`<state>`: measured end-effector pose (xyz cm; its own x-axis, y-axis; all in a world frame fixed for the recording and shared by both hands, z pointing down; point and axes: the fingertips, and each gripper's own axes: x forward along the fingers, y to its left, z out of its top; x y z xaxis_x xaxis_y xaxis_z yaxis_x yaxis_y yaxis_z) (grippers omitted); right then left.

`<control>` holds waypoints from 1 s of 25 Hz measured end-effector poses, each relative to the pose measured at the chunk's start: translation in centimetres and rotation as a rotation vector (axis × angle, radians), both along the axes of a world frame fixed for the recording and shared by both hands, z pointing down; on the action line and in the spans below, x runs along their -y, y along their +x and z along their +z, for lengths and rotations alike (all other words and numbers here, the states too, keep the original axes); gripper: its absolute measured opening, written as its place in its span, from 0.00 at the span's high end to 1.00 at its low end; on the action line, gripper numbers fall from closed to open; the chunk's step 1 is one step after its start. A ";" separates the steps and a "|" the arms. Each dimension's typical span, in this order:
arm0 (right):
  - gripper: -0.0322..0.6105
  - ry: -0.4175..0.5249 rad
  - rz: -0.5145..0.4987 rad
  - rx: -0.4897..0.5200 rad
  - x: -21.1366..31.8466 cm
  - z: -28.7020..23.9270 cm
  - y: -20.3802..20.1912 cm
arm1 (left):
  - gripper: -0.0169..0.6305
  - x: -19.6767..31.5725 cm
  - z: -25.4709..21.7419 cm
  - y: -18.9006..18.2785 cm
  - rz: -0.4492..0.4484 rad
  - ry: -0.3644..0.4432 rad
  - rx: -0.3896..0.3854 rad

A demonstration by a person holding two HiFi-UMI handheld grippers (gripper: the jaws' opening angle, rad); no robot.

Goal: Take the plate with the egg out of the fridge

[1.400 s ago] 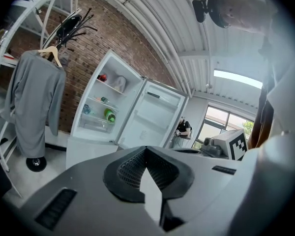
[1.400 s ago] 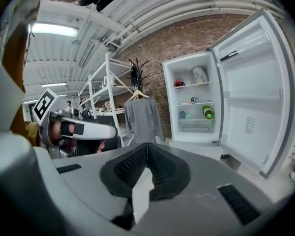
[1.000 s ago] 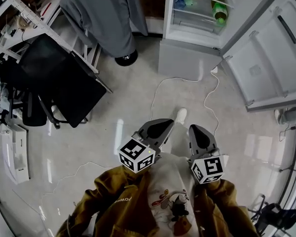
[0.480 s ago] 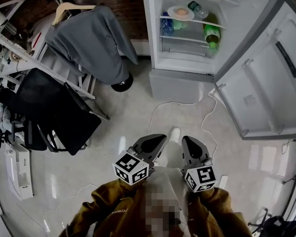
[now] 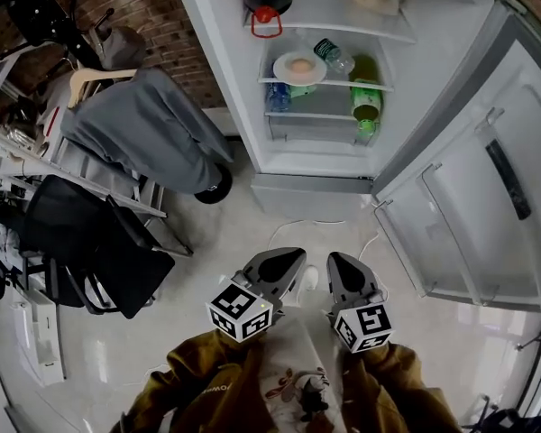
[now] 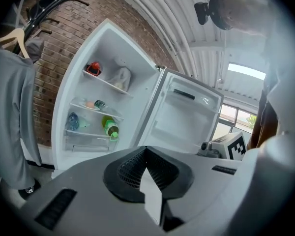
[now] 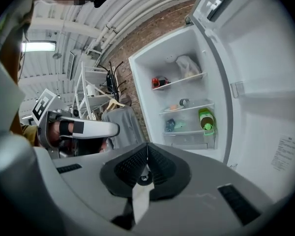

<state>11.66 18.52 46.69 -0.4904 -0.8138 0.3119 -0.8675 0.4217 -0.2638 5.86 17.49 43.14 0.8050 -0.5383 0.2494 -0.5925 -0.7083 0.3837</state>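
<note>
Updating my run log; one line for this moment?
fridge open | plate with egg on shelf, untouched | left gripper shut, empty | right gripper shut, empty

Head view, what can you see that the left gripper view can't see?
Only the head view shows the black chair and the white cable. Only the left gripper view shows the window and the ribbed ceiling. Both show the open fridge, the plate with the egg inside it, the green bottle and the hanging grey garment.
</note>
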 end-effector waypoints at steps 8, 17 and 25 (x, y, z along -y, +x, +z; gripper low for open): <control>0.94 -0.049 -0.088 0.008 5.3 2.1 0.5 | 0.96 3.4 1.7 0.9 -0.086 -0.054 0.016; 0.94 -0.052 -0.090 0.018 6.8 2.7 0.4 | 0.96 6.0 2.2 0.0 -0.120 -0.064 0.031; 0.94 -0.082 -0.001 0.008 9.8 3.0 1.4 | 0.96 9.6 2.3 1.1 -0.037 -0.084 0.031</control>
